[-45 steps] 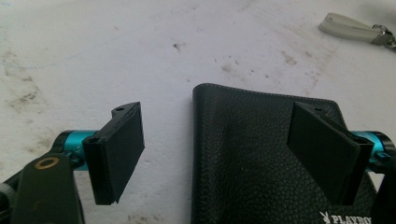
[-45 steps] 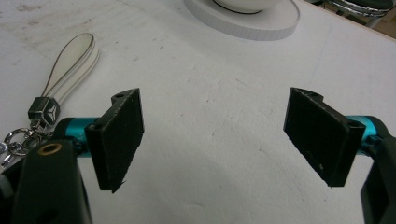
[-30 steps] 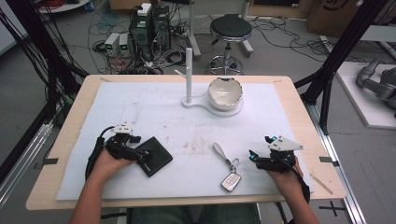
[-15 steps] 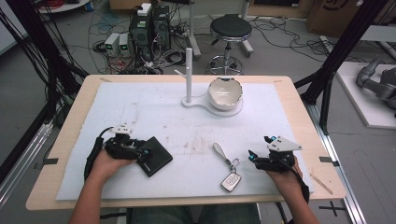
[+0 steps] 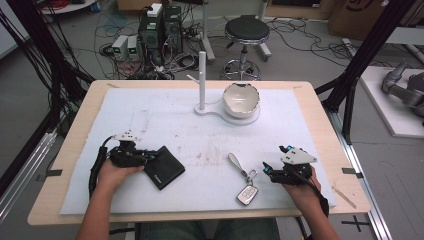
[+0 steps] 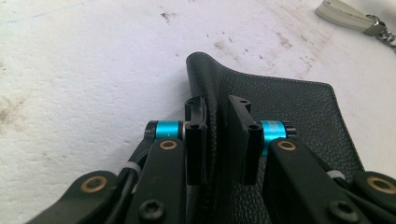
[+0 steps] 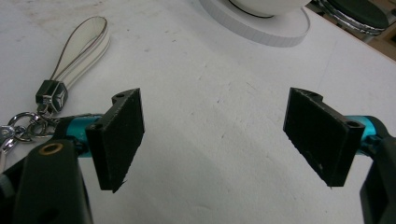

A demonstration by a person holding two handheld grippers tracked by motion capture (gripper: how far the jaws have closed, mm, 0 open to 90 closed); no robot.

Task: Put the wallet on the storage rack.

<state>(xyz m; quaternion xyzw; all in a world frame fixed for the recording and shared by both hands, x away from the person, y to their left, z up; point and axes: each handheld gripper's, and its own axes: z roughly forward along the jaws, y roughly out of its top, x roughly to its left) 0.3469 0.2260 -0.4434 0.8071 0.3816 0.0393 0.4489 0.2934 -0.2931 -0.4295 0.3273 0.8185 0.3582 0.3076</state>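
Note:
A black leather wallet (image 5: 167, 171) lies on the white mat at the front left. My left gripper (image 5: 152, 157) has just been closing, and its jaws now pinch the wallet's raised left edge (image 6: 217, 93). In the left gripper view the pads (image 6: 196, 140) press on the fold from both sides. A car key with a white strap (image 5: 235, 161) and a silver fob (image 5: 248, 194) lies at the front right. My right gripper (image 5: 266, 169) rests on the mat just right of the key. It is open (image 7: 219, 135), with bare mat between the pads and the strap (image 7: 81, 44) to their left.
A white bowl (image 5: 240, 99) sits on a white base with an upright post (image 5: 202, 80) at the back of the mat. The wooden table's edge (image 5: 320, 100) runs around the mat. A stool, cables and equipment stand on the floor beyond.
The left gripper's jaws have closed on the wallet's edge. Both hands and the key have stayed where they were.

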